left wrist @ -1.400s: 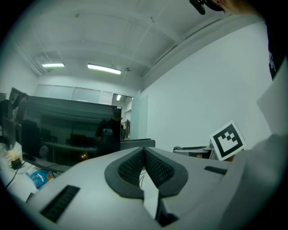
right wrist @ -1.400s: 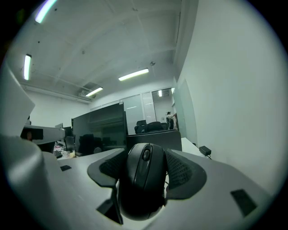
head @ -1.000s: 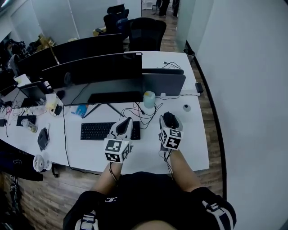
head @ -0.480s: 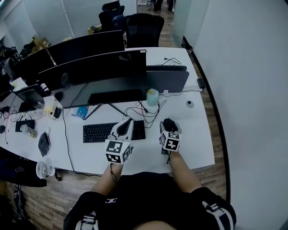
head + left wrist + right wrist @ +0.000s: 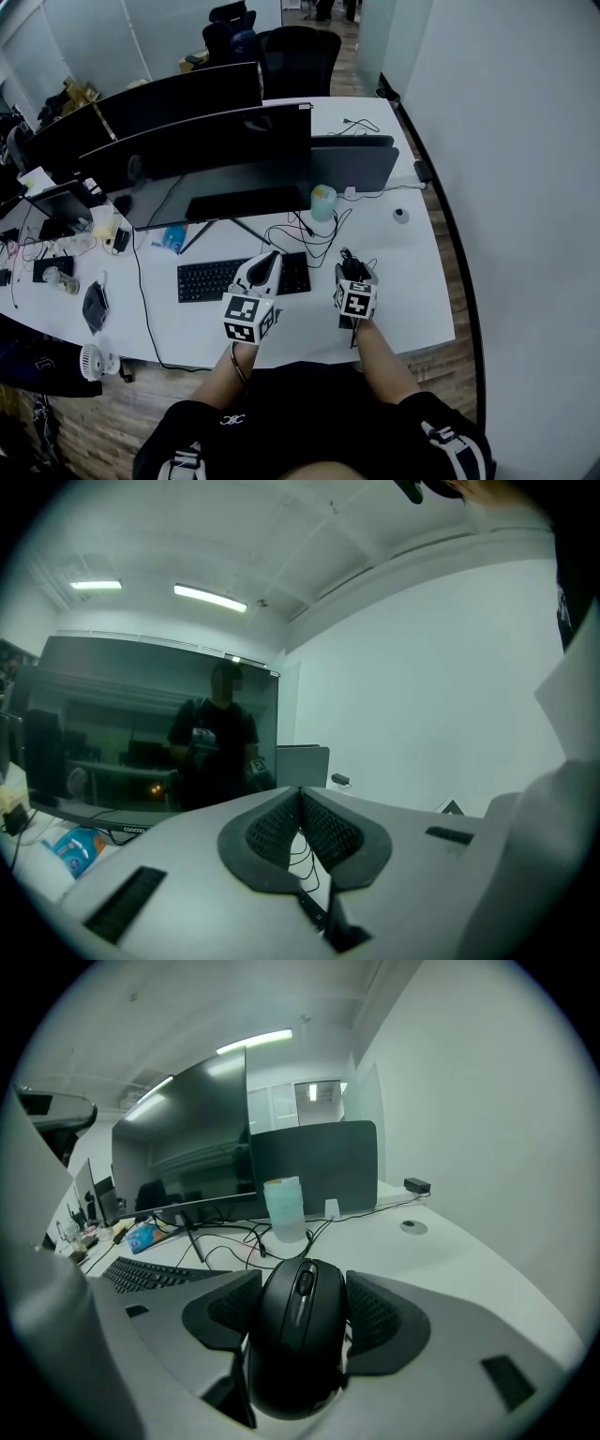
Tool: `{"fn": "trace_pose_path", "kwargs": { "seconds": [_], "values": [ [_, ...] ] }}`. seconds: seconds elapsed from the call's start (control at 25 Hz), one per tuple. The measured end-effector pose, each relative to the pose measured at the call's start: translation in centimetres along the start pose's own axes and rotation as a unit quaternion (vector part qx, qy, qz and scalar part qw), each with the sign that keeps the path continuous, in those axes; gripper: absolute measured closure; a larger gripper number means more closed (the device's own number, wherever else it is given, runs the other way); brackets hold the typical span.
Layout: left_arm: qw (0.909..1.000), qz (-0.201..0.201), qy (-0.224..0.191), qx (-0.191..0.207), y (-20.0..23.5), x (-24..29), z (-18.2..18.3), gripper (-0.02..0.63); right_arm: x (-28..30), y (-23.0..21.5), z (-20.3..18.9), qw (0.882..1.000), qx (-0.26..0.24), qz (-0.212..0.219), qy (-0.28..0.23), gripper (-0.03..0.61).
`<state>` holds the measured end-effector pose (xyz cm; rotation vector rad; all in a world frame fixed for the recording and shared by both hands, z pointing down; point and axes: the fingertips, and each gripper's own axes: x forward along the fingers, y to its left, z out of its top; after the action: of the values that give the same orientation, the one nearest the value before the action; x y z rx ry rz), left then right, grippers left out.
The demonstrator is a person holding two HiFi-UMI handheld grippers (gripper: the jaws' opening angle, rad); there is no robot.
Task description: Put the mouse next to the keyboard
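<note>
Mouse (image 5: pixel 298 1335) sits clamped between the fingers (image 5: pixel 384 1316) of your right gripper (image 5: pixel 302 1286), pads on both flanks, nose pointing far, off to the right of the keyboard (image 5: pixel 242 276) and, as far as I can tell, clear of the table (image 5: pixel 412 300). Left gripper (image 5: pixel 302 808) has its fingers pressed together with nothing in them, parked over the right end of the keyboard. Main risk, my read: the grip is on a smooth rounded shell and only on its sides, so a quick tilt or a jolt on the way down could let the mouse slide forward out of the pads and drop. Second risk: the left gripper is close to where the mouse should end up, so moving left without clearing it could knock the two grippers together or push the keyboard. Third: loose black cables (image 5: pixel 311 234) lie just far of the keyboard's right end; set down too far and the mouse lands on them and rests tilted, or snags one. Pale cup (image 5: pixel 323 202) stands beyond the cables, so an overshoot that way might tip it. Set down too near and you are close to the table's near edge, where letting go could send the mouse off. Whether the mouse has its own cord I cannot tell; if it does, it may drag.
</note>
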<state>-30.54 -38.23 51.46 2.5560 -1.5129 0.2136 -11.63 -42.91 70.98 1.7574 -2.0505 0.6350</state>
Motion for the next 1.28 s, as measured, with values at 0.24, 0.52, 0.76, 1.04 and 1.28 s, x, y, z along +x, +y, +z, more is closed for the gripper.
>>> {"fn": "trace_pose_path", "kwargs": {
  "seconds": [0.24,0.52,0.76,1.04,1.28],
  "values": [
    [1.0,-0.007,0.005,0.004,0.5,0.4,-0.4,0.601,1.6,0.1,-2.3,0.999,-0.007,-0.008,0.03,0.279],
    [1.0,-0.001,0.006,0.002,1.5,0.1,-0.5,0.6,3.0,1.1,-4.6,0.997,-0.041,-0.006,0.068,0.278],
    [1.0,0.007,0.007,-0.001,2.1,-0.6,-0.8,0.6,3.8,1.9,-6.9,0.994,-0.045,0.003,0.099,0.278],
    [1.0,0.004,0.003,-0.001,1.0,-1.0,-0.6,0.6,2.7,3.1,-6.2,0.993,-0.089,0.028,0.068,0.206],
    [1.0,0.001,0.0,-0.001,-0.1,-1.3,-0.4,0.6,0.0,3.0,-0.6,0.998,-0.05,0.039,-0.025,0.22]
  ]
}}
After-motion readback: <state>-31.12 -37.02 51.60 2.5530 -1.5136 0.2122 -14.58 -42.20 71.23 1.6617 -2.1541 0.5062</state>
